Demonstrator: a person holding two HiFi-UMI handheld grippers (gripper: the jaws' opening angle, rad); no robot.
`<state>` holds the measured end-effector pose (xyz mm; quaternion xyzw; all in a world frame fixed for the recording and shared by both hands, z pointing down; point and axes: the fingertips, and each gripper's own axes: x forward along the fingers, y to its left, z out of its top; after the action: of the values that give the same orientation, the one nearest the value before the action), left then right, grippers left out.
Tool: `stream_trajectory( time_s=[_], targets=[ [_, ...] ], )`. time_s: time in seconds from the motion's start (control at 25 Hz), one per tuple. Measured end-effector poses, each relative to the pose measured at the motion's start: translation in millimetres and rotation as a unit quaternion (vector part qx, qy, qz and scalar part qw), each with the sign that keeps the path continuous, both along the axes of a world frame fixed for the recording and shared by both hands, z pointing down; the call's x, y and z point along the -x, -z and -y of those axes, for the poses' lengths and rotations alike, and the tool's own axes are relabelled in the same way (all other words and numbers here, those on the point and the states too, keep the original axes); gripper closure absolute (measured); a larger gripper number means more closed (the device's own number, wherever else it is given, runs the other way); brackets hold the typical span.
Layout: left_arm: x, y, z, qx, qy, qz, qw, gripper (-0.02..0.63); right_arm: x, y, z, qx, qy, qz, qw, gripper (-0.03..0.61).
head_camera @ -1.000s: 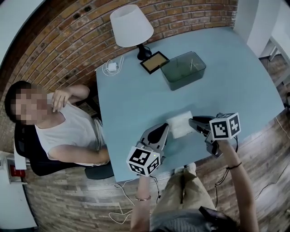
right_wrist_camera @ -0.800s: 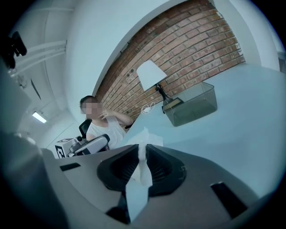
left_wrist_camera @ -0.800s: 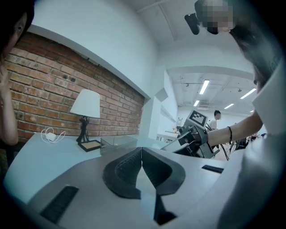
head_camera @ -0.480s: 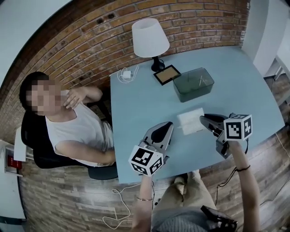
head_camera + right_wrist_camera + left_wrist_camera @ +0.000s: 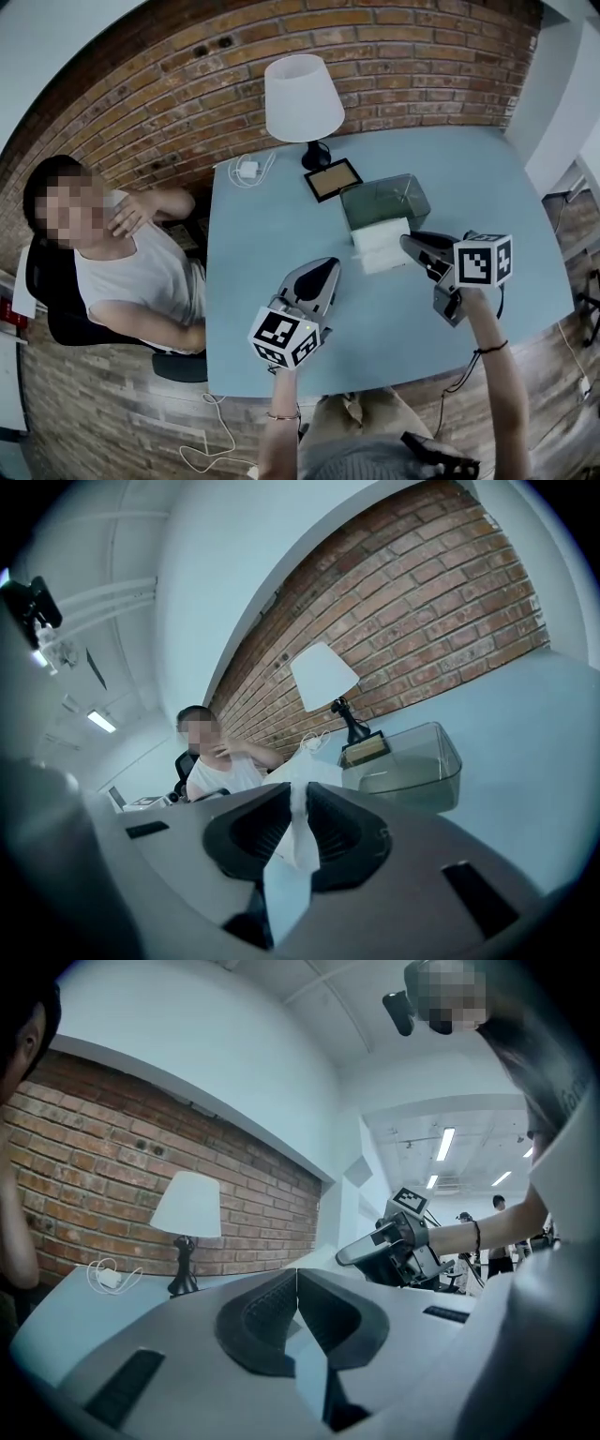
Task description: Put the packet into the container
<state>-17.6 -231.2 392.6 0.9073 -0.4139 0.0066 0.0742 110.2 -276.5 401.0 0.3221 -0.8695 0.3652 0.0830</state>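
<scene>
While our right gripper [image 5: 410, 246] is clamped on the right-hand edge of the white packet [image 5: 380, 247], we hold the packet in the air just in front of the clear container [image 5: 386, 183], its far edge overlapping the container's near wall in the head view. Its long axis runs out from the jaws toward our left, roughly level and along the container's near side, and the right gripper view sees it edge-on as a thin upright sheet. Our left gripper [image 5: 325, 270] hangs over the blue table [image 5: 244, 281], a little left of the packet, with its jaws pressed together on nothing
</scene>
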Motion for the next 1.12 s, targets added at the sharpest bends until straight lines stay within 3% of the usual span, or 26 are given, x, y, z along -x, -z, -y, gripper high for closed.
stream_trajectory(
  time_s=[0.2,0.52,0.72,1.12],
  targets=[
    [-13,2,33,0.001,0.012,0.003,0.9999,0.604,-16,6,52,-0.007,0.004,-0.018,1.0,0.511],
    [-13,-12,70,0.021,0.009,0.016,0.9996,0.604,-3,-6,113,-0.003,0.006,-0.044,0.999,0.511],
    [-16,-19,88,0.031,0.001,0.016,0.9994,0.603,3,-24,132,0.016,0.002,-0.06,0.998,0.511],
    [-18,-38,106,0.056,-0.009,0.008,0.9983,0.603,12,-71,149,0.051,0.026,-0.14,0.989,0.511]
  ],
)
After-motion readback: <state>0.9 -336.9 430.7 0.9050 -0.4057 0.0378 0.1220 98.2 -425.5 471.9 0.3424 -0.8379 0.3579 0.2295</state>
